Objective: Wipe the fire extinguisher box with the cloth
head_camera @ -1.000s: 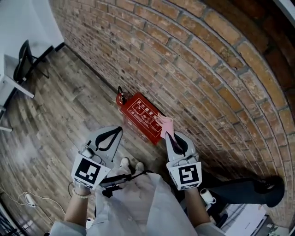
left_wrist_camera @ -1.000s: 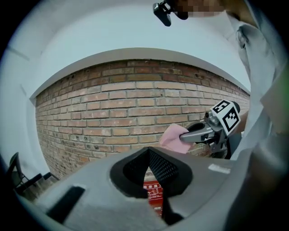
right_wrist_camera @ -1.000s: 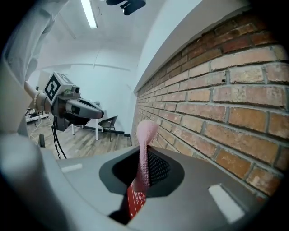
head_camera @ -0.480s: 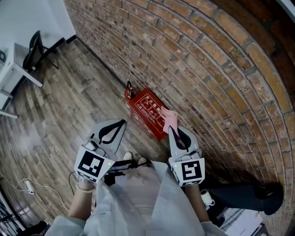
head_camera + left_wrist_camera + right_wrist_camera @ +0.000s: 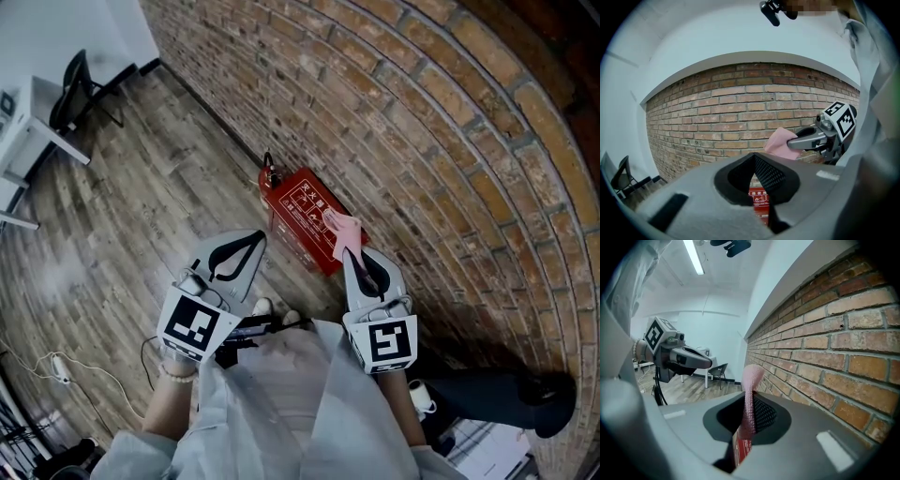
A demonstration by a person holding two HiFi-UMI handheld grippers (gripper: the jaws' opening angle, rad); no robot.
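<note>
At the foot of the brick wall (image 5: pixel 422 122), on the wood floor (image 5: pixel 141 187), lies the red fire extinguisher box (image 5: pixel 298 217), its white-printed lid shut. Compared with a second ago it sits higher and further right in the head view, and the black chair (image 5: pixel 80 89) at the far left shows higher in the view. The left gripper (image 5: pixel 255 239) has drawn closer to the box's near side; its jaws meet at the tips with nothing between them. The right gripper (image 5: pixel 349 255) stays over the box's right end, jaws pinched on the pink cloth (image 5: pixel 345 233), which stands up from them in a narrow fold and, as before, overlaps the lid's right end; whether it touches the lid cannot be told. A red extinguisher head with a black handle (image 5: pixel 269 172) shows just beyond the box's far left end; whether it stands inside the box or beside it cannot be told. The closed lid hides whatever the box holds.
</note>
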